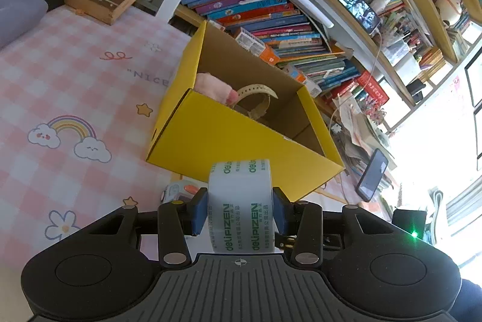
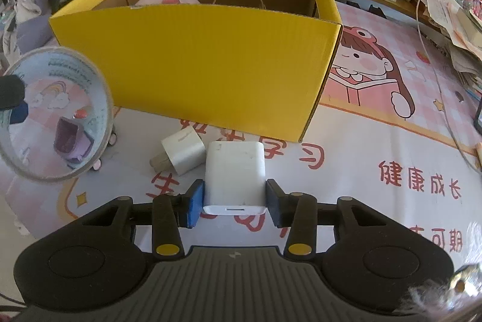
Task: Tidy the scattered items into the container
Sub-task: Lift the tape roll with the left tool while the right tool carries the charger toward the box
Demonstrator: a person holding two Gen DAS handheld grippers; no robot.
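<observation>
**Tape and charger gripped in front of the yellow box**

The tape roll (image 1: 241,204) sits pinched between the blue pads of the left gripper (image 1: 240,212), held in front of the near wall of the yellow box (image 1: 229,138). From the right wrist view the same roll shows at the left edge, seen through its hole. The big white charger (image 2: 235,175) is clamped in the right gripper (image 2: 232,201), both pads against its sides, low over the mat (image 2: 376,147). A smaller plug (image 2: 182,153) lies on the mat just beside it, close to the box. Inside the box lie a pink plush (image 1: 211,86) and a beige strap (image 1: 256,94). Books (image 1: 271,20) are stacked behind.
</observation>
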